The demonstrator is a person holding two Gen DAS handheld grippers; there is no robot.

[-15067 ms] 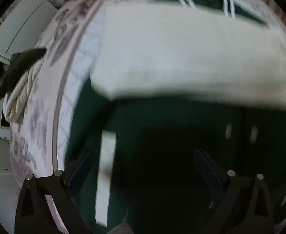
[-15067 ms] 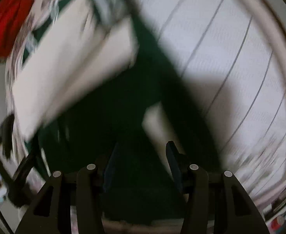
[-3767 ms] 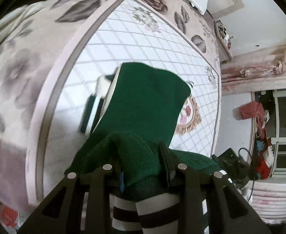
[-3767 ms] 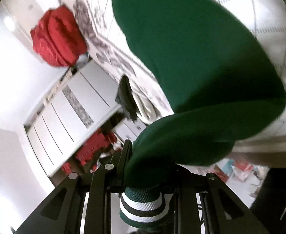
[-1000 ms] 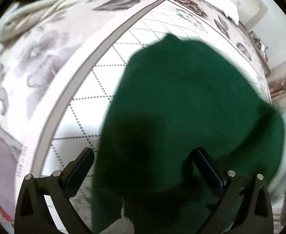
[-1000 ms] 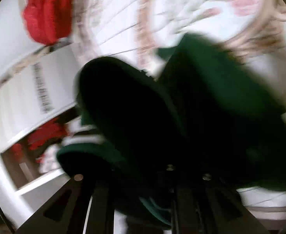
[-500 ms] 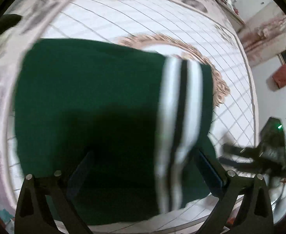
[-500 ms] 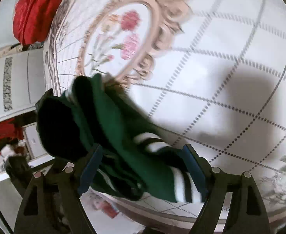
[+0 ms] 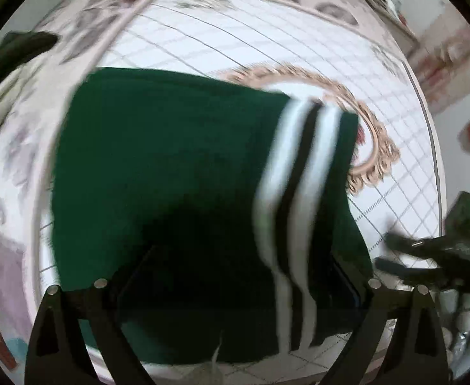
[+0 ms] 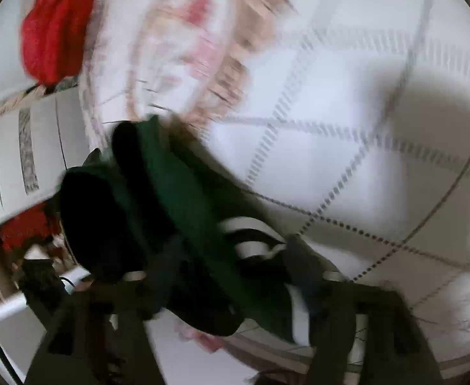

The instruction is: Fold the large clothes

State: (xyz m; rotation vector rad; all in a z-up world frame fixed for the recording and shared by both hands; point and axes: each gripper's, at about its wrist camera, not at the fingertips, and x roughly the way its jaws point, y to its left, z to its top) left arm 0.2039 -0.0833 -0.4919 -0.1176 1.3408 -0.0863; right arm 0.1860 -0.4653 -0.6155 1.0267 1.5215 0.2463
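Note:
A folded dark green garment (image 9: 171, 173) with a white-and-black striped band (image 9: 299, 173) lies on the quilted bed cover (image 9: 222, 41). My left gripper (image 9: 238, 276) hovers just above its near part with both jaws wide apart and nothing between them. In the blurred right wrist view the same green garment (image 10: 183, 211) lies bunched at lower left, its striped cuff (image 10: 251, 231) in front. My right gripper (image 10: 235, 292) stands open over that cuff. The right gripper also shows at the right edge of the left wrist view (image 9: 433, 256).
A red bundle (image 10: 55, 29) lies at the far end of the bed. A dark cloth (image 9: 17, 51) lies at the bed's left edge. A gold oval medallion (image 9: 373, 147) marks the cover's middle. White wardrobe doors (image 10: 17, 147) stand beyond the bed's edge.
Both grippers let go of the green garment and opened. It now lies folded on the bed, and the left gripper has moved slightly closer over it. The right view has swung and blurred.

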